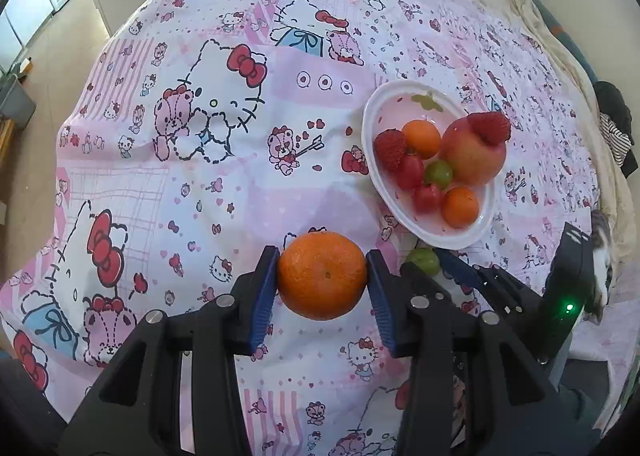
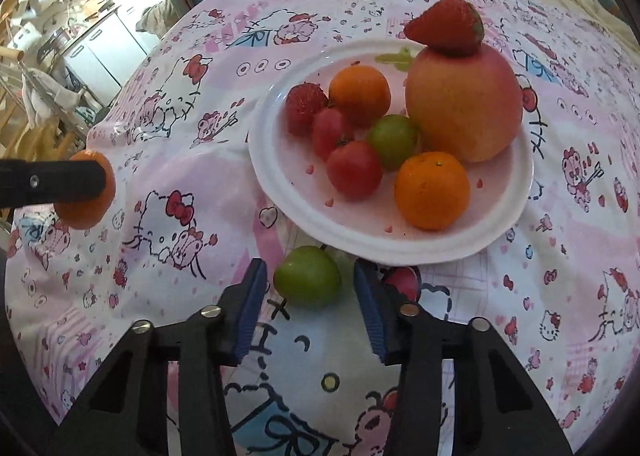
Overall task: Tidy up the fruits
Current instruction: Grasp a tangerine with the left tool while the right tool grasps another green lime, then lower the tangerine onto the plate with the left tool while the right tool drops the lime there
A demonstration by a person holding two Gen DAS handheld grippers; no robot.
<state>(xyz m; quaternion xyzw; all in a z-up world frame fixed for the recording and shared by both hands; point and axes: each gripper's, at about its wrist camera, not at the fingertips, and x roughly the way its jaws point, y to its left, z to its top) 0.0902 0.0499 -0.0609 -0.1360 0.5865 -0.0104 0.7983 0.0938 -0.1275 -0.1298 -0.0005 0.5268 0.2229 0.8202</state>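
Left tool [image 1: 322, 276] grips orange [image 1: 322, 275]; right tool [image 2: 310, 282] wide around green fruit [image 2: 307, 276].

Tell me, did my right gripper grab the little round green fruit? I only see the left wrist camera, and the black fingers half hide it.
Observer: Not yet. In the right wrist view, the right gripper is open. The small round green fruit sits between its blue-padded fingers with a gap on each side.
Operator: Is it on the plate?
Observer: No. It lies on the pink cartoon-print cloth, just in front of the rim of the round white plate. I cannot tell whether the fruit and the rim touch.
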